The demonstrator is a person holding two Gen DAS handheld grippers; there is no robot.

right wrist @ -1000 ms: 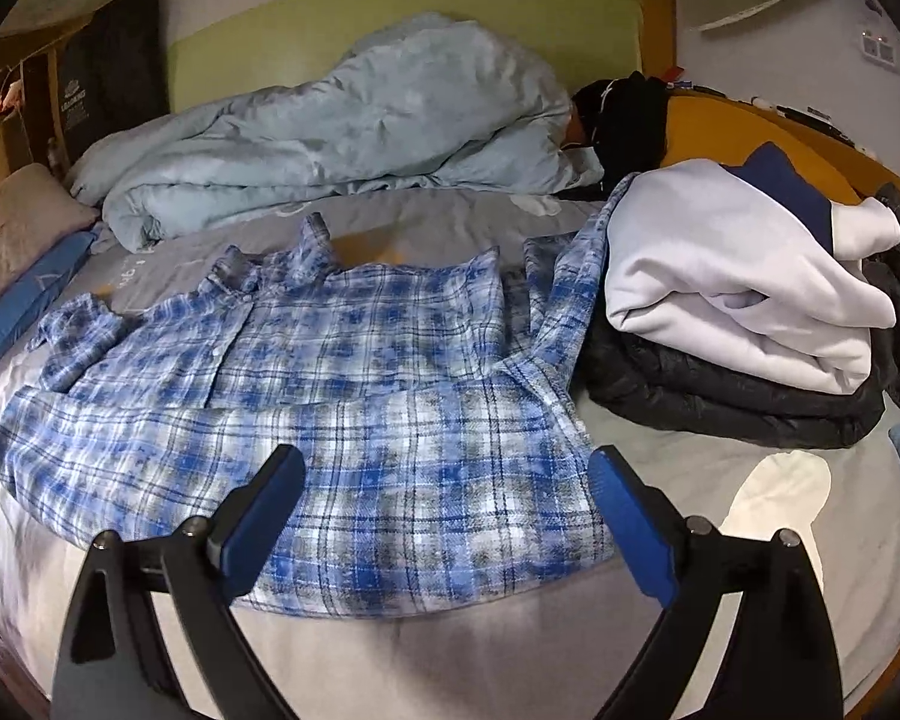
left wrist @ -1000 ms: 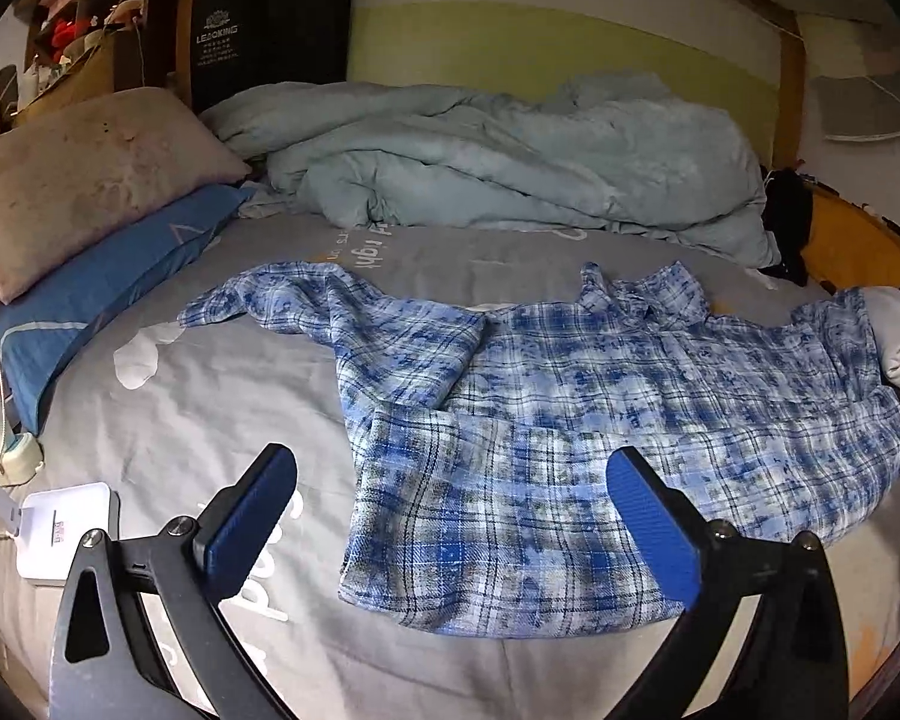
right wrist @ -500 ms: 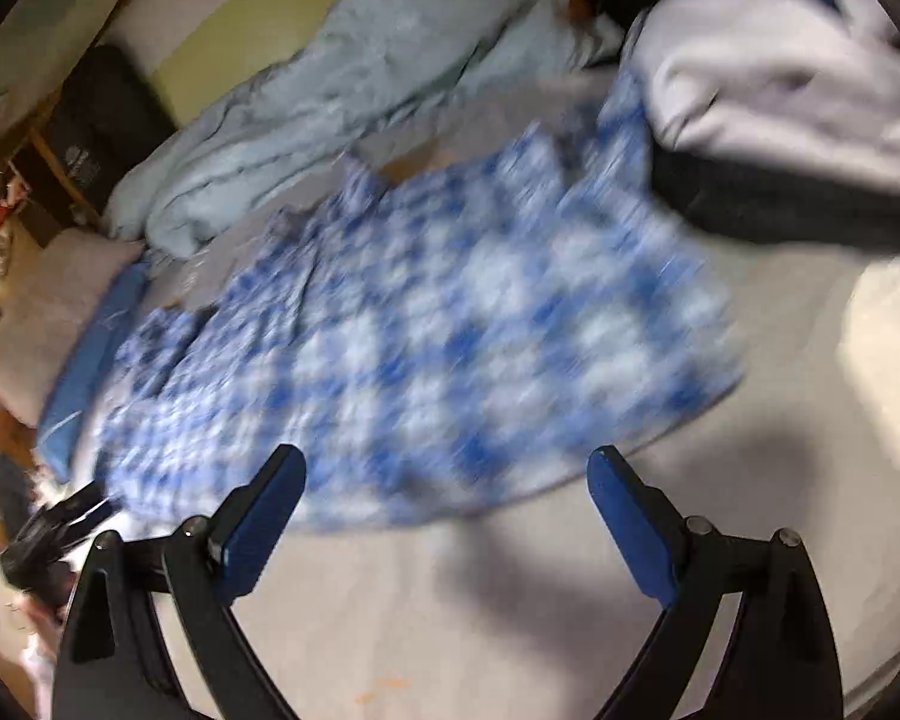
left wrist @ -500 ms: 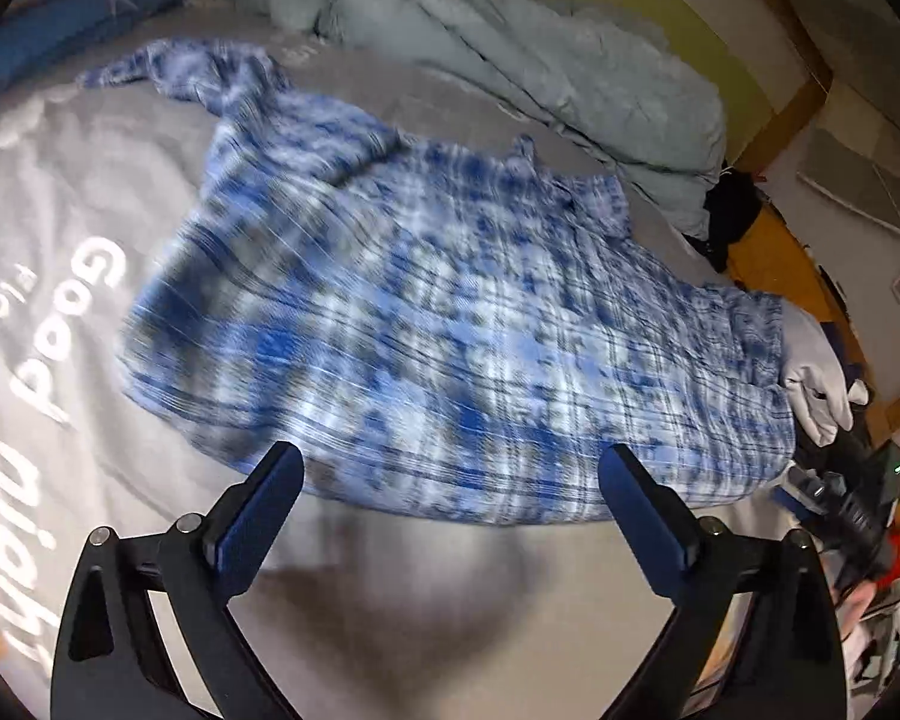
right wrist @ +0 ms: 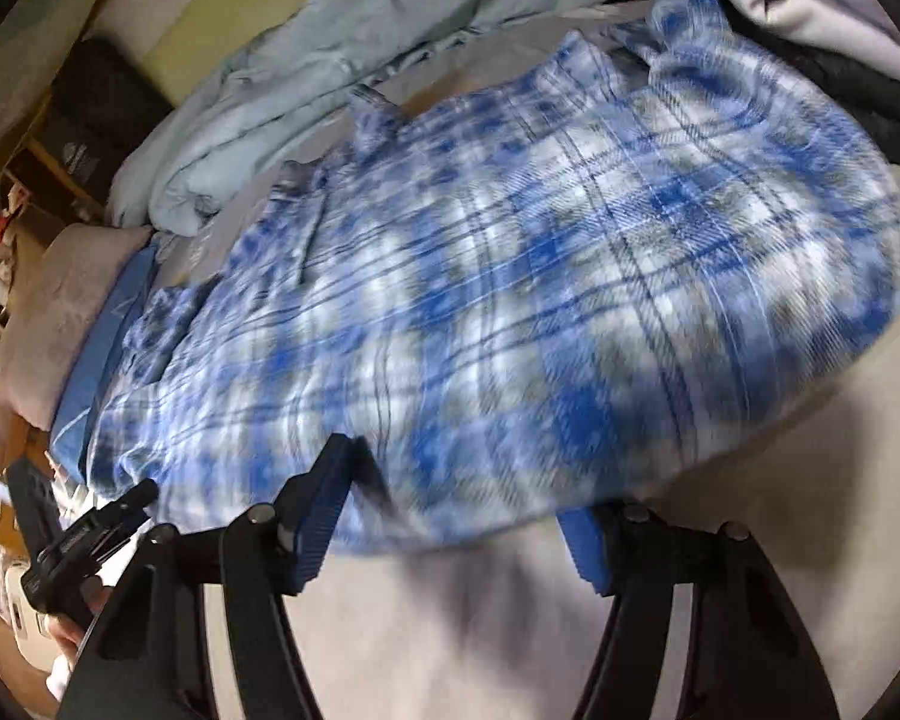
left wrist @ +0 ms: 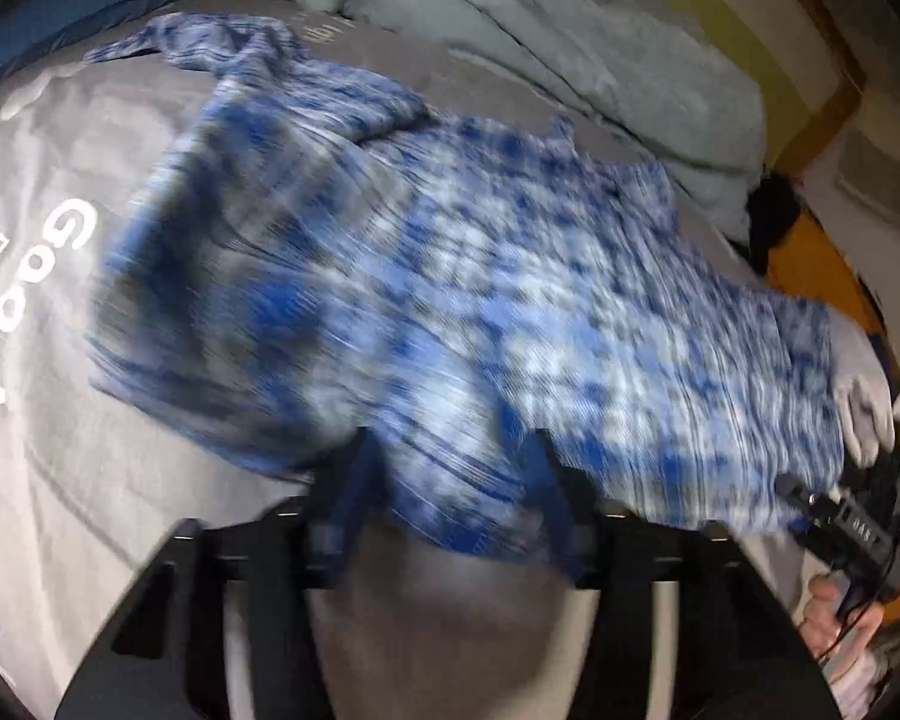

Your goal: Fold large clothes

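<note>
- I see the soft blue plaid flannel shirt (left wrist: pixel 480 312) spread on the grey bed sheet (left wrist: pixel 78 480).
- My left gripper (left wrist: pixel 450 498) and right gripper (right wrist: pixel 456 510) jaws gape, straddling its hem.

Both cams sit low at the near edge of the bed (left wrist: pixel 60 480), looking forward between their own fingers and up toward the headboard. Left wrist view is tilted, aimed right; right wrist view leans left. Both are close in on the plaid shirt (left wrist: pixel 480 312) (right wrist: pixel 510 276), and both also catch the rumpled duvet (left wrist: pixel 558 42) (right wrist: pixel 306 78).
</note>
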